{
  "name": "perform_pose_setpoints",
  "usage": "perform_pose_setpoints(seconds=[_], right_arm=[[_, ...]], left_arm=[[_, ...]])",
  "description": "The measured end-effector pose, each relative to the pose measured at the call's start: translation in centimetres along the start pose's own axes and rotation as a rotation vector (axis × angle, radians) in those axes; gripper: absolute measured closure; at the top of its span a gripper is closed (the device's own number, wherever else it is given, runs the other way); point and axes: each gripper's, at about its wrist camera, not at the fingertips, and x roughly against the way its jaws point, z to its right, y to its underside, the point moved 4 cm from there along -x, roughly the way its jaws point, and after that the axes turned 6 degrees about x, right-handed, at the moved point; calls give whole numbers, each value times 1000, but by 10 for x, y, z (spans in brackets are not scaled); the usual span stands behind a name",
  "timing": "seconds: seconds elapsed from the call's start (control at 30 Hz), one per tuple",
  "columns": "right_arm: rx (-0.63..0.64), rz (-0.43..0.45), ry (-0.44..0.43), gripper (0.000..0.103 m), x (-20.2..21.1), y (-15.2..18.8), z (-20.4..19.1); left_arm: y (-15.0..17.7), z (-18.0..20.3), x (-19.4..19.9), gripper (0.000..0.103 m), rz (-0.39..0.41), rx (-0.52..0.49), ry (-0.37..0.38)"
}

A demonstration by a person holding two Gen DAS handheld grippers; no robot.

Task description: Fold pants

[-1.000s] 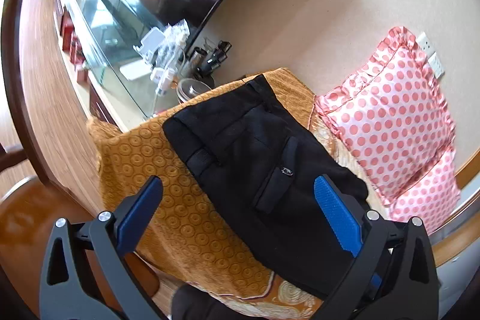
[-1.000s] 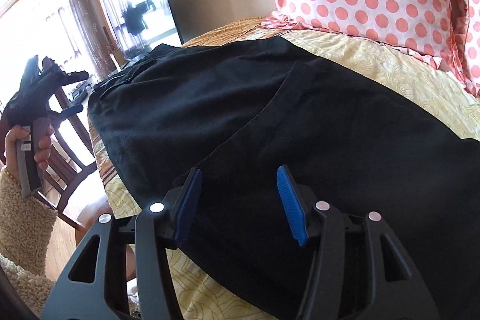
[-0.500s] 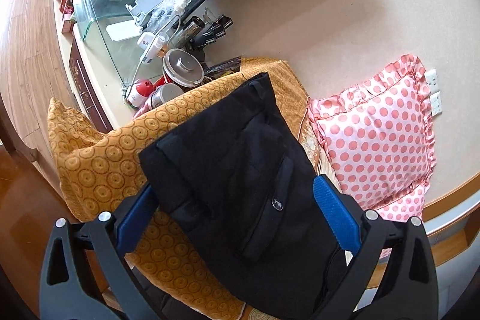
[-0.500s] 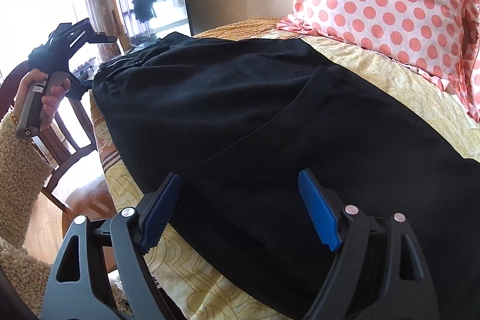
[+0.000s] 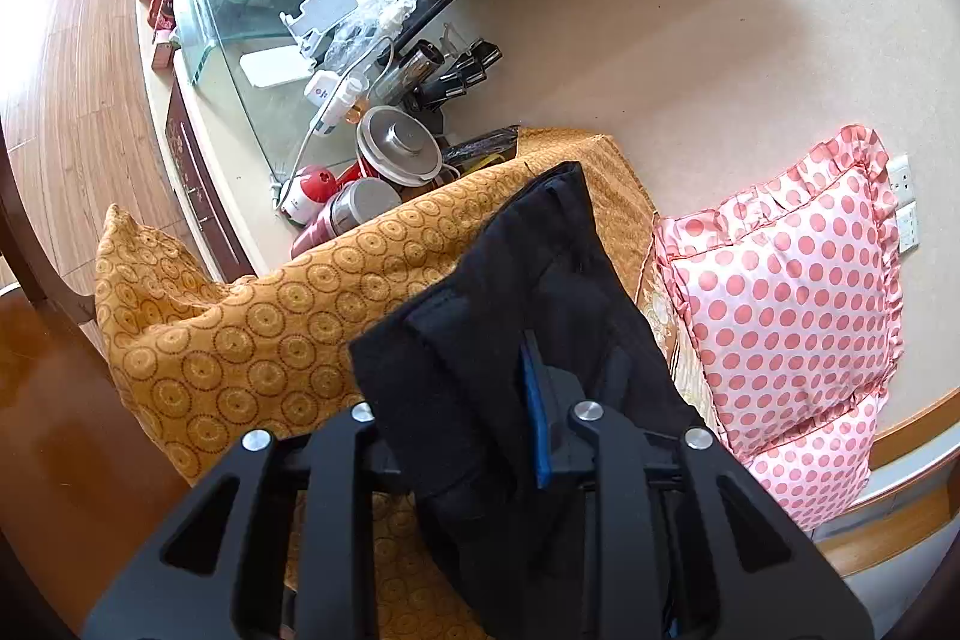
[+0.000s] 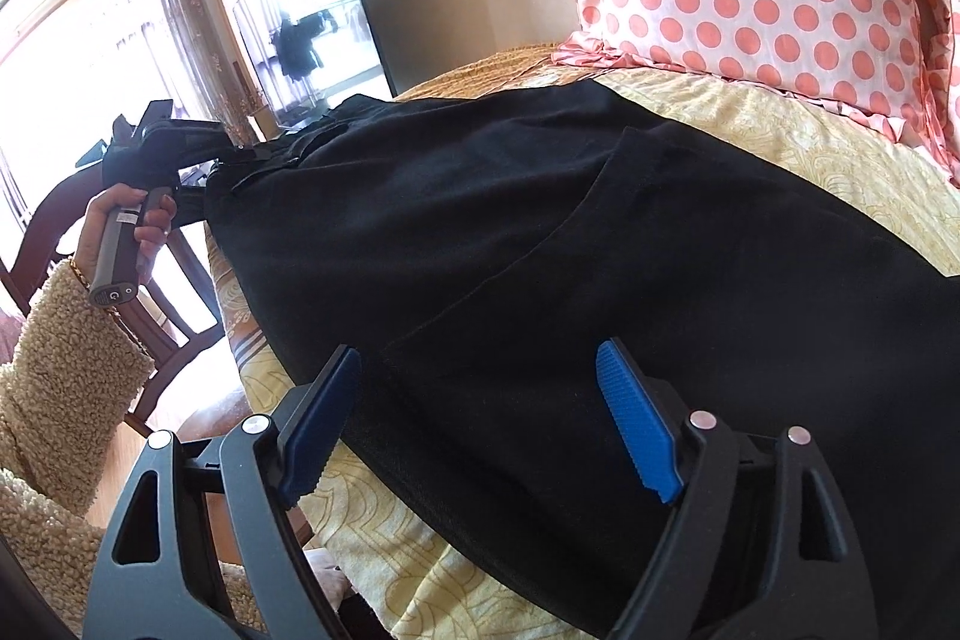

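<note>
Your right gripper (image 6: 477, 421): black triangulated-frame fingers, ribbed blue pads (image 6: 639, 427), silver pivot screws. Left gripper (image 5: 480, 418) same build, grey handle with a round button on its end. You're wearing a cream fleecy sleeve (image 6: 72, 370) and a gold bracelet (image 6: 78, 271)

Polka-dot pink satin pillows (image 5: 786, 316) block the wall side of the bed. Cluttered jars and bottles (image 5: 384, 160) crowd the cabinet beyond the gold circle-patterned cushion (image 5: 252, 334). A dark wooden chair (image 6: 162, 334) stands beside the bed edge.
</note>
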Motion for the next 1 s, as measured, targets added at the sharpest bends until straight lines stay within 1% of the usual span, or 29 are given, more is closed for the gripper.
perform_pose_setpoints(seconds=[0.1,0.17,0.23,0.33,0.43,0.47,0.53,0.67,0.77,0.83,0.93,1.0], right_arm=[[-28,14,-23,21,4,2,3],[-55,27,-45,21,8,4,7],[-82,48,-67,21,15,7,11],[-123,84,-95,21,28,12,19],[-160,118,-132,19,44,19,27],[-170,135,-132,18,51,22,31],[-187,175,-122,13,67,27,37],[-214,257,-97,10,102,35,53],[-254,312,-77,9,126,43,70],[-290,345,-55,9,142,51,82],[-332,386,-18,9,167,65,99],[-360,412,9,8,182,75,112]], left_arm=[[4,16,8,83,45,-58,1],[8,33,16,83,77,-122,6],[15,54,25,83,99,-192,27],[31,91,34,83,107,-282,75],[54,131,41,83,93,-377,125],[63,144,45,83,85,-405,143],[82,171,51,83,63,-456,187],[126,223,62,83,5,-555,285],[161,262,65,83,-64,-605,364],[186,283,60,83,-117,-636,407],[228,309,48,83,-191,-682,445],[259,323,38,83,-254,-703,477]])
